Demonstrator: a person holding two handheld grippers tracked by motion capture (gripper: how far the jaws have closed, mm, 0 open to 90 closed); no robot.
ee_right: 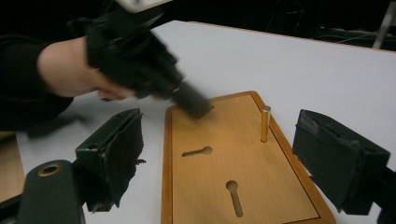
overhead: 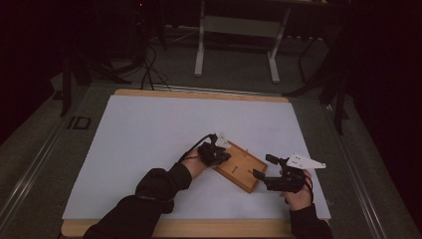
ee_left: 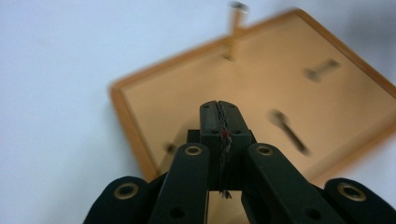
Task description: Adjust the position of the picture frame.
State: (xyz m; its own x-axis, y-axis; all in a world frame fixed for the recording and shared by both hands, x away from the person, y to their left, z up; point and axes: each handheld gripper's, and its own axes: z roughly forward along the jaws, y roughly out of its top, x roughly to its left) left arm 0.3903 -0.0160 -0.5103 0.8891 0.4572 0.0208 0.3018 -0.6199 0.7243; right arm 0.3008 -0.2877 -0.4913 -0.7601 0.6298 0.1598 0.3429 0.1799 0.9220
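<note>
Wooden board (overhead: 240, 169) lies flat on the white desk (overhead: 149, 134), toward the near right part of it, turned at an angle. One short peg (ee_right: 265, 123) stands upright in the board near its far edge; two keyhole slots (ee_right: 235, 196) in the board are empty, no pegs lying about that I can see. Left hand-held gripper (overhead: 217, 153) is over the board's left end, jaws pressed together with nothing between them, tips just above the wood near the corner, touching or not can't be told; blurred in the right gripper view. Right hand-held gripper (overhead: 263, 173) sits at the board's right end, jaws spread wide to either side of that end, not pinching it. Judgement: looks early or mid-job, one peg in place, the two slots unfilled, board not gripped by anything. Beyond the board the desk is bare; past the desk's far edge a metal frame (overhead: 239, 30) and cables (overhead: 149, 64) on a dark floor.
</note>
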